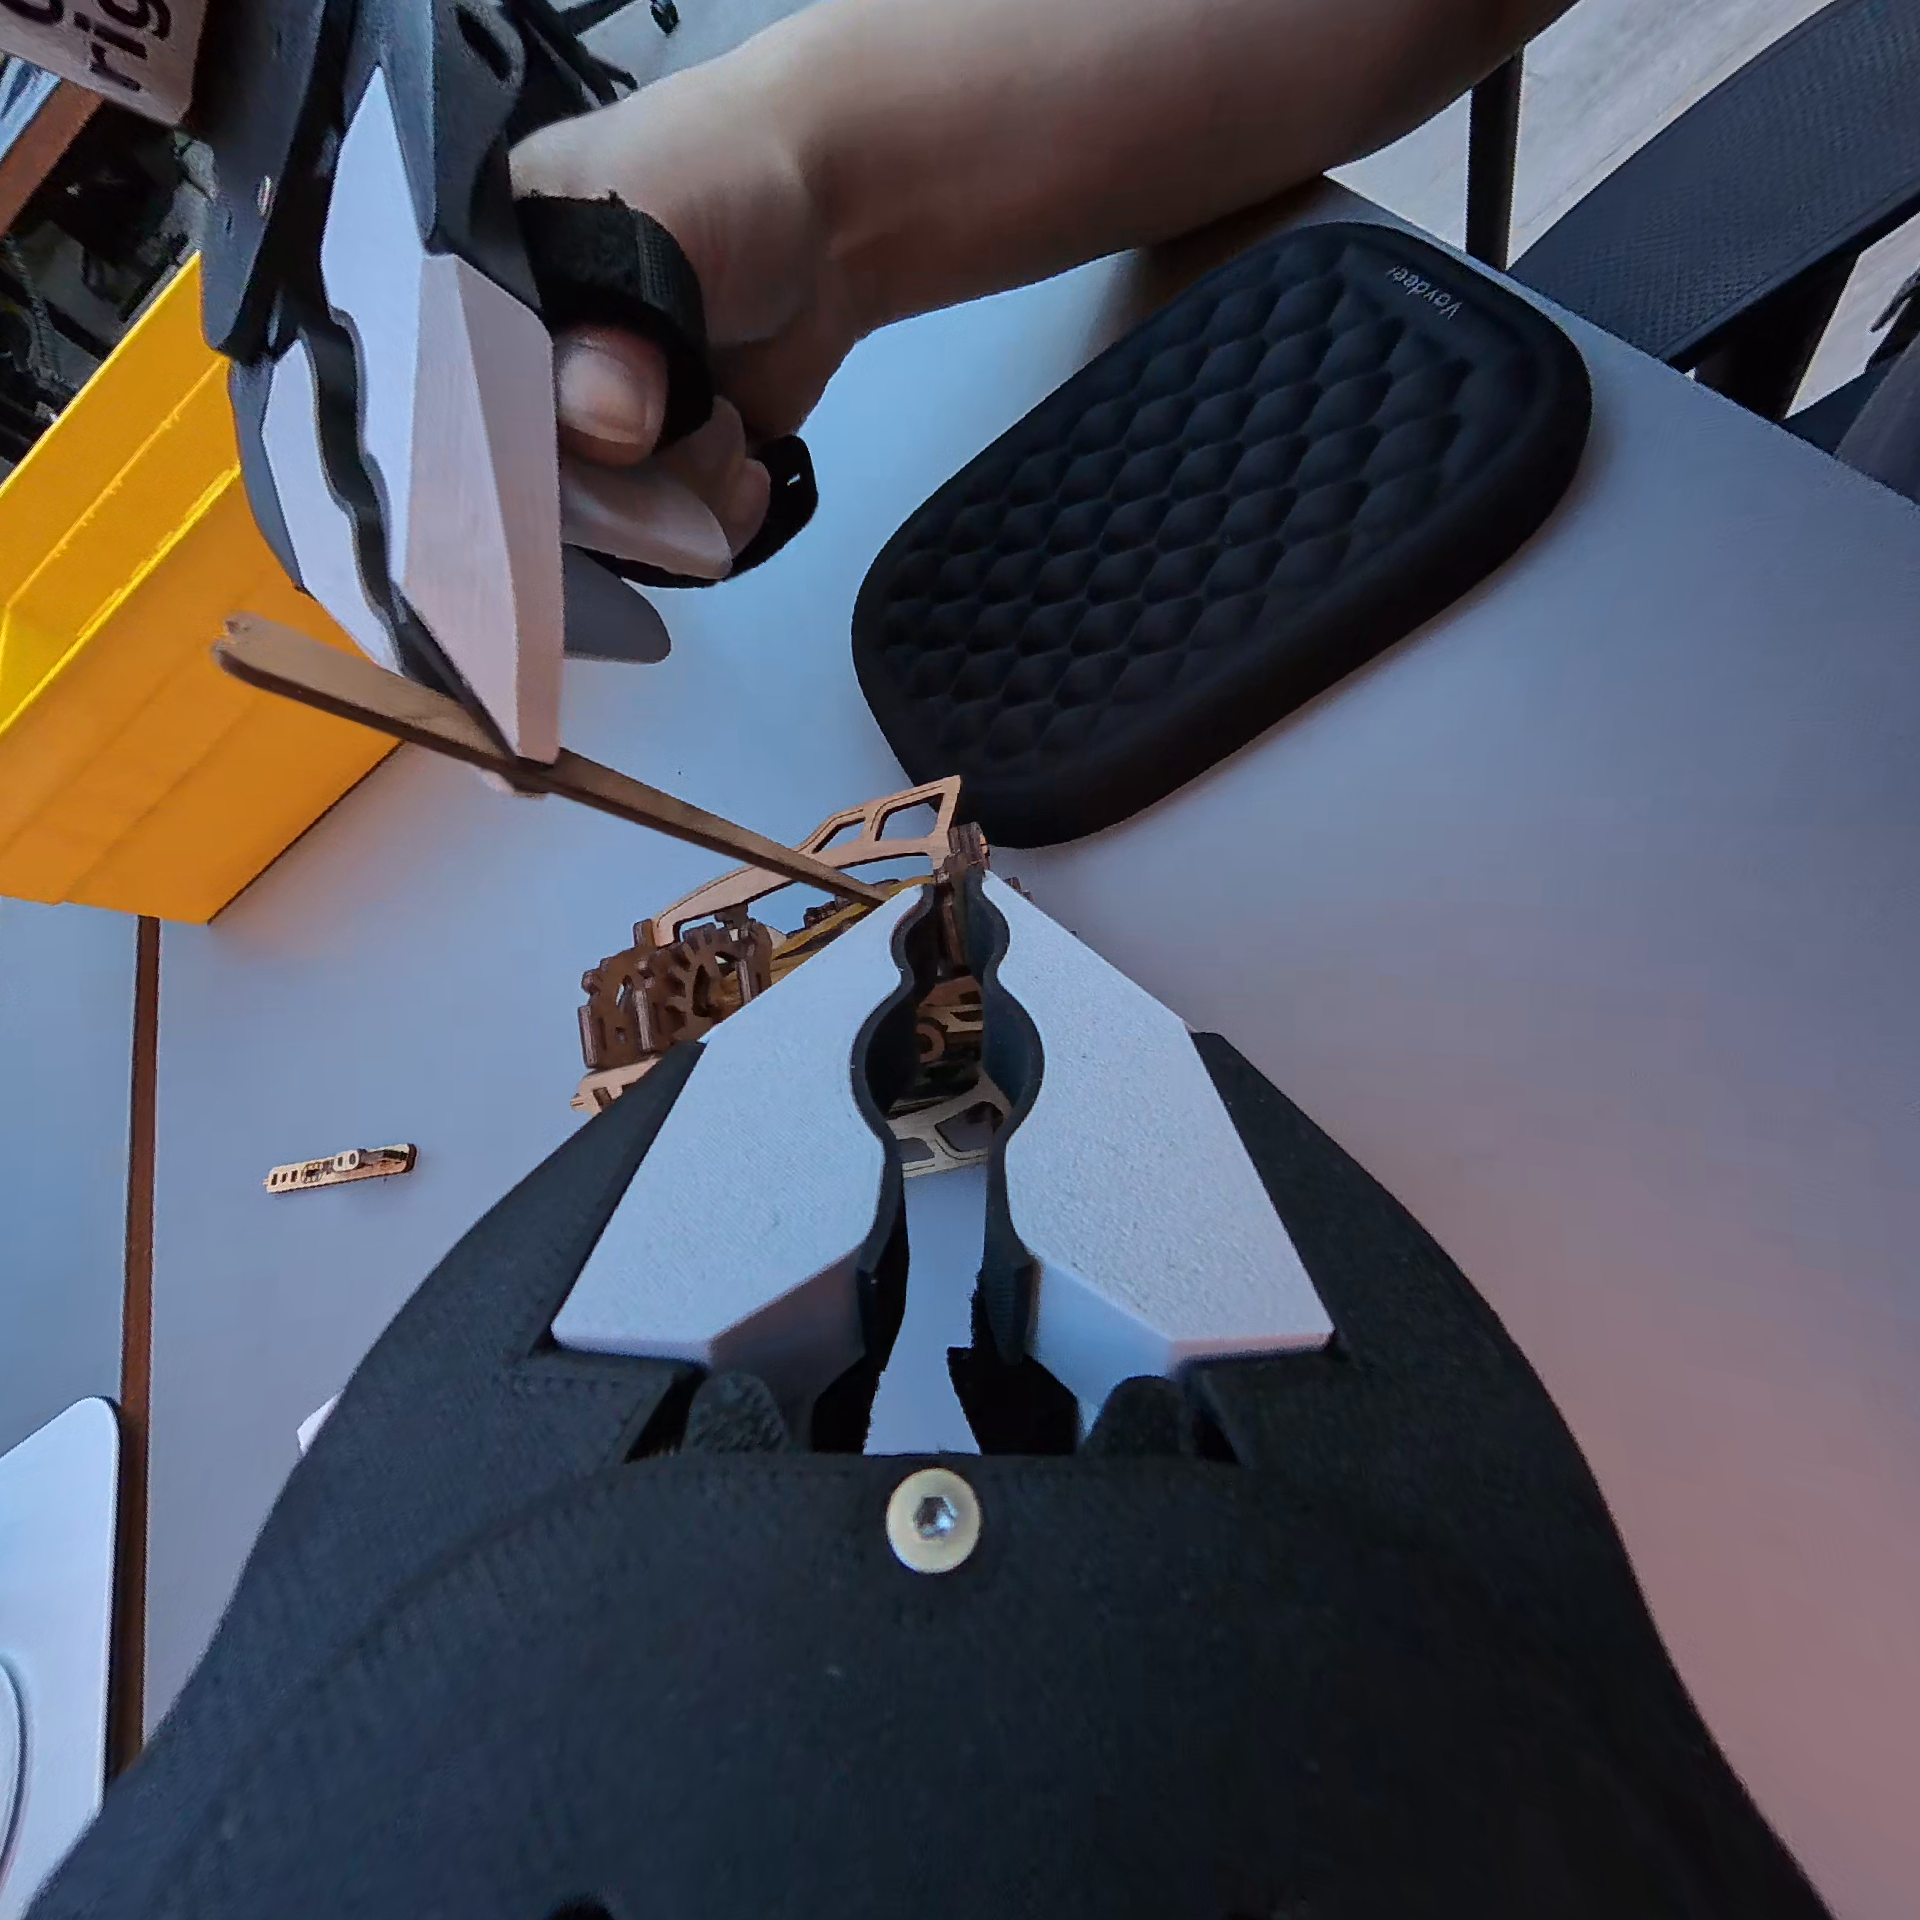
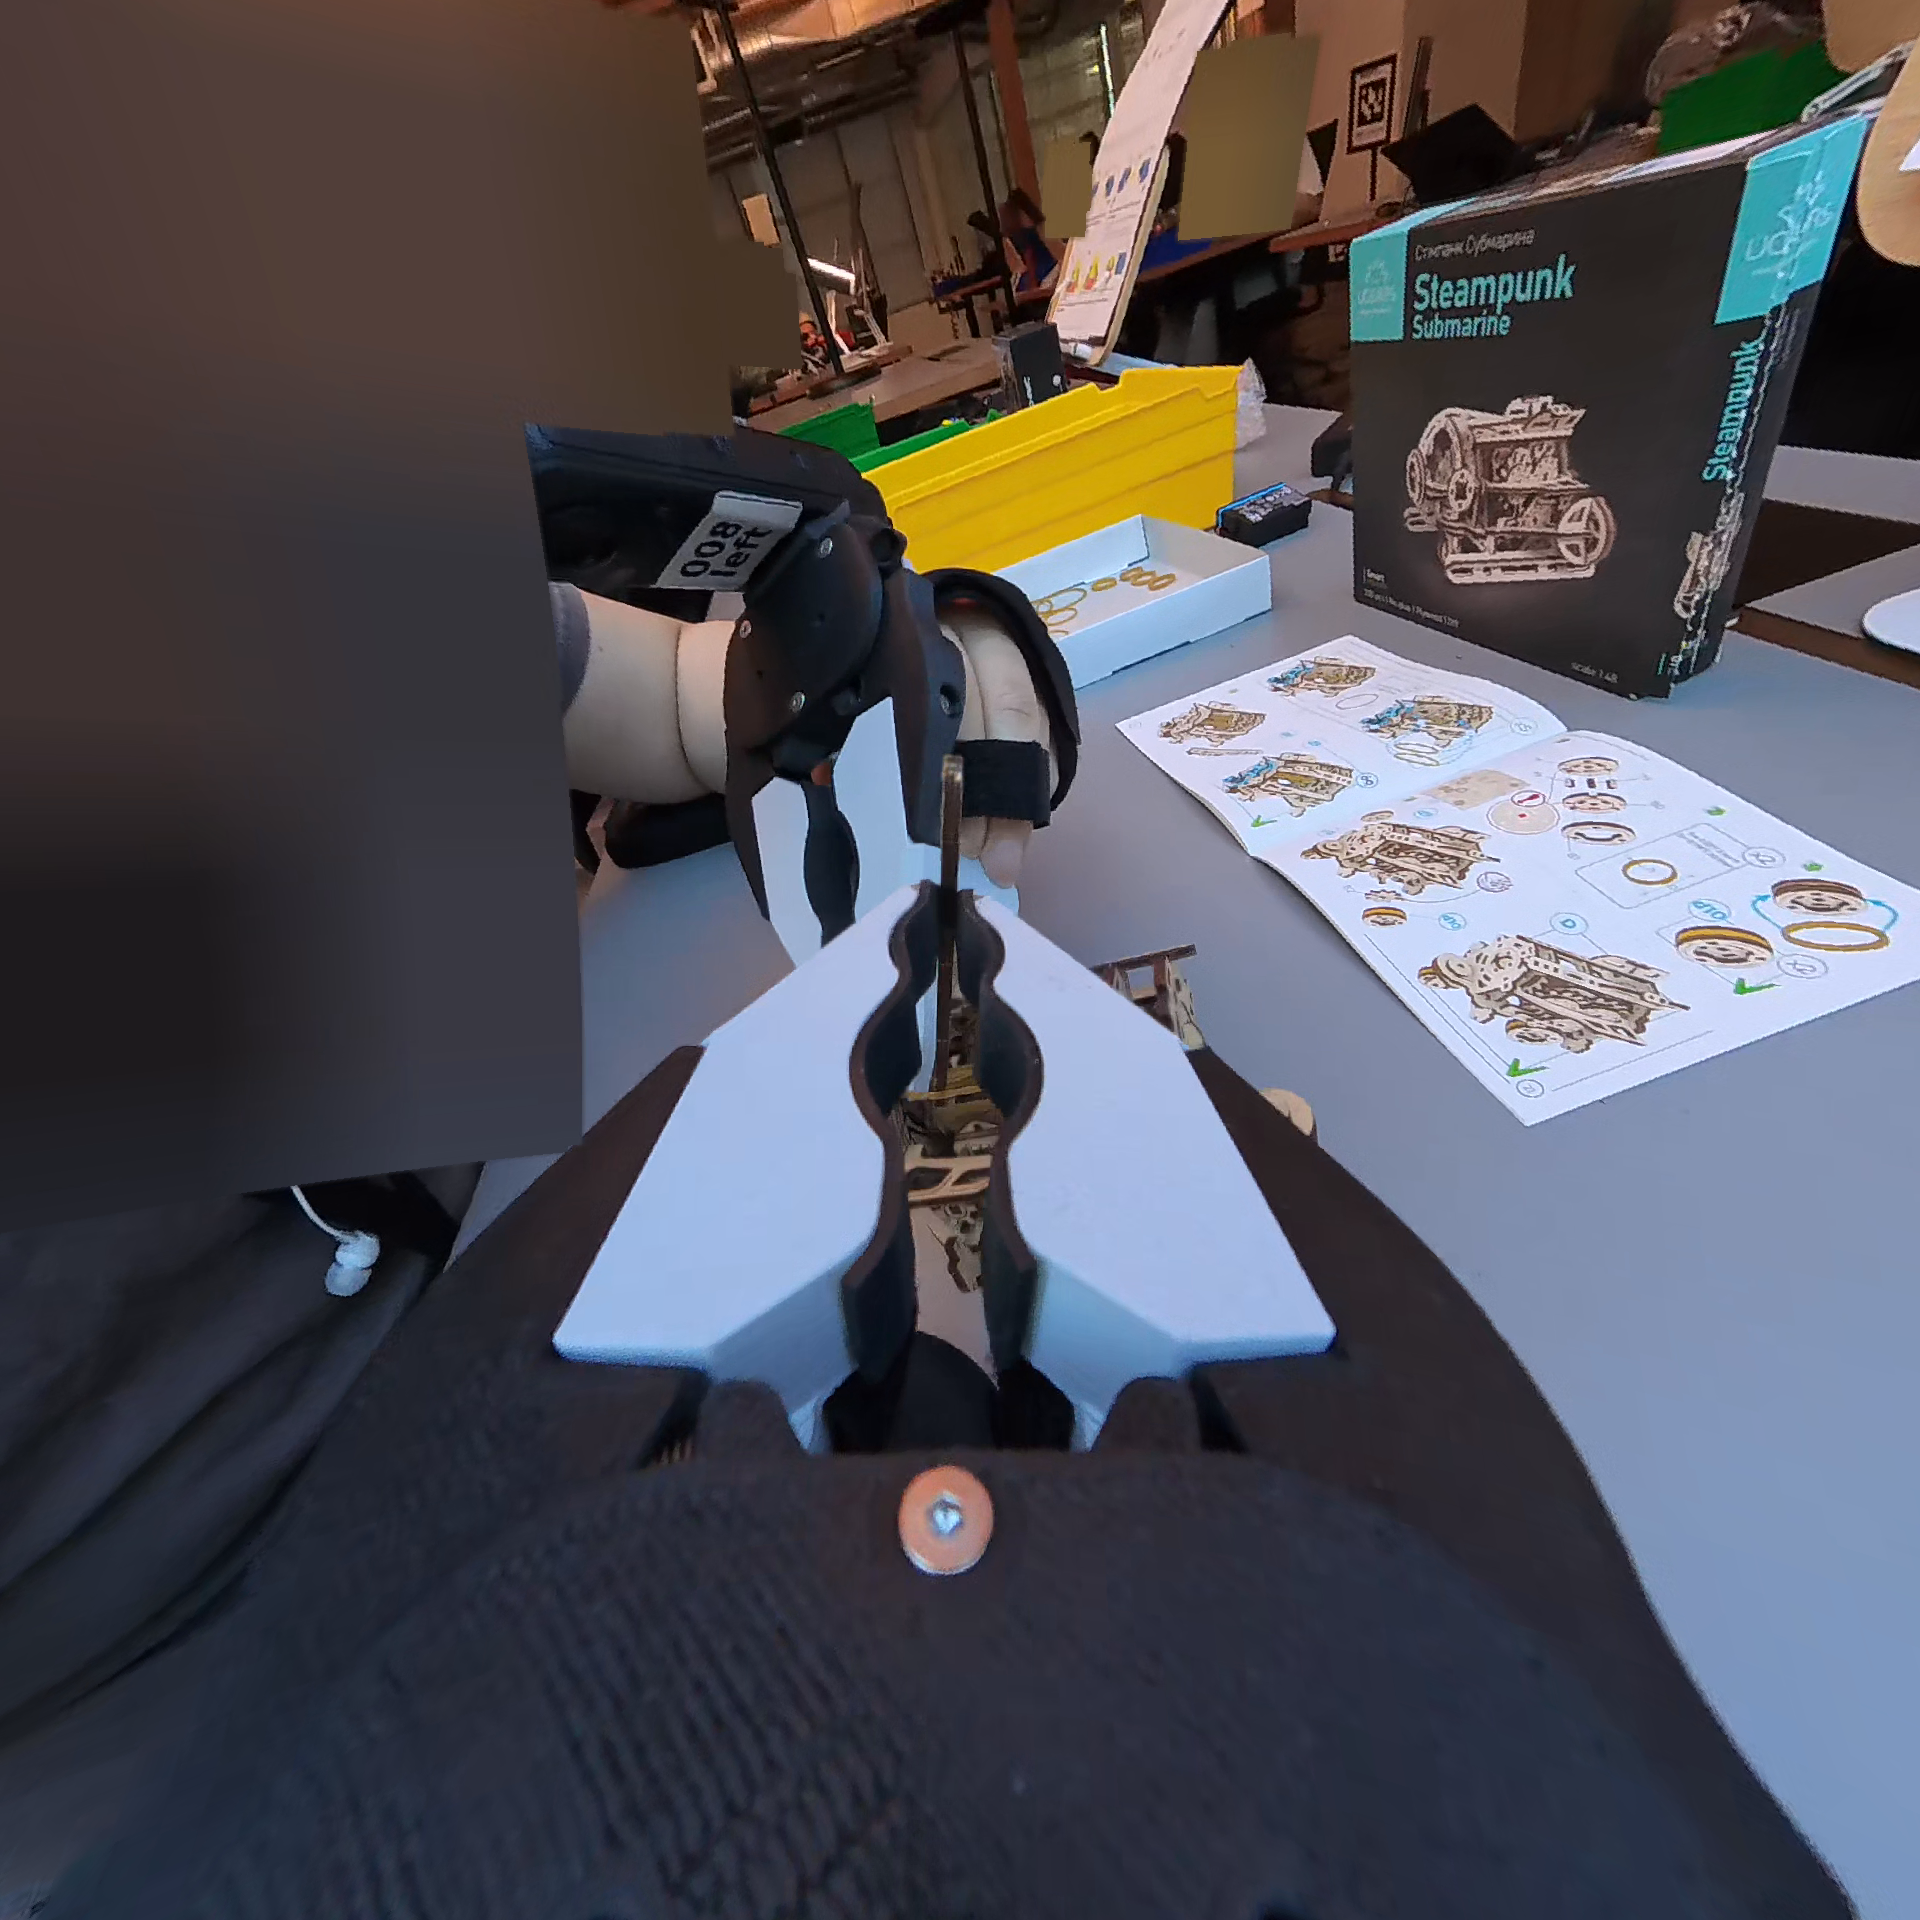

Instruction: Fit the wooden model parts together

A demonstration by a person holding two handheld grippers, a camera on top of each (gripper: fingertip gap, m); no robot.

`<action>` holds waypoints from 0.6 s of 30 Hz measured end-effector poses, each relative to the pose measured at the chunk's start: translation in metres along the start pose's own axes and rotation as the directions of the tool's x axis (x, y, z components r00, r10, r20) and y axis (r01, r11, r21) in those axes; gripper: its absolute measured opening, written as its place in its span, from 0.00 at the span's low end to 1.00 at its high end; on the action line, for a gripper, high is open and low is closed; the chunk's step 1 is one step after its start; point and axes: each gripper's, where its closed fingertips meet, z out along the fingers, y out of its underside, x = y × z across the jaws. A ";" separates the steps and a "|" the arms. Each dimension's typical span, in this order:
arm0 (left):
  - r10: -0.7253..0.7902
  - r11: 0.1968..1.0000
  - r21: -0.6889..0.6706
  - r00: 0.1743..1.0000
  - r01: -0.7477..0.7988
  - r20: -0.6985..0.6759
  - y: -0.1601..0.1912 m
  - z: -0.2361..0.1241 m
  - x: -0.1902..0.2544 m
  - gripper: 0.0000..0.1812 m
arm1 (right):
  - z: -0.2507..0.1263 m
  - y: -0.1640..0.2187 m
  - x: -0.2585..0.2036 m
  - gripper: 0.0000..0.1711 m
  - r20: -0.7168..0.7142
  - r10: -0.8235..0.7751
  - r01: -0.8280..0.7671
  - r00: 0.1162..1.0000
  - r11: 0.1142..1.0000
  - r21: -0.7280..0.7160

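Observation:
A partly built wooden model (image 1: 717, 940) with gears and a car-shaped side panel stands on the grey table (image 1: 1455, 1039). My left gripper (image 1: 943, 899) is shut on the model's right end. My right gripper (image 1: 520, 758) comes in from the upper left, shut on a thin wooden stick (image 1: 644, 805) whose tip touches the model beside the left fingertips. In the right wrist view, my right gripper (image 2: 948, 899) holds the stick (image 2: 951, 831) upright, the left gripper (image 2: 826, 914) is just beyond, and the model (image 2: 945, 1153) shows through the gap between the fingers.
A small loose wooden piece (image 1: 340, 1166) lies left of the model. A black padded mat (image 1: 1226, 520) lies behind it, a yellow bin (image 1: 125, 623) at the left. An open instruction booklet (image 2: 1507, 862), the kit box (image 2: 1558, 468) and a white tray (image 2: 1143, 613) of rubber bands are on the right. The grippers' ends are close to 8 cm from one another.

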 end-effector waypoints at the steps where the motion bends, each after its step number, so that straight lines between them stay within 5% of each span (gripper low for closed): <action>1: -0.001 1.000 0.002 1.000 0.001 0.000 0.000 0.000 0.000 0.01 | 0.000 0.002 -0.001 0.00 0.000 -0.007 0.007 1.000 1.000 -0.018; 18: 0.007 1.000 0.020 1.000 -0.007 -0.002 0.002 -0.004 0.003 0.01 | 0.004 0.006 -0.010 0.00 -0.009 -0.021 0.020 1.000 0.997 -0.073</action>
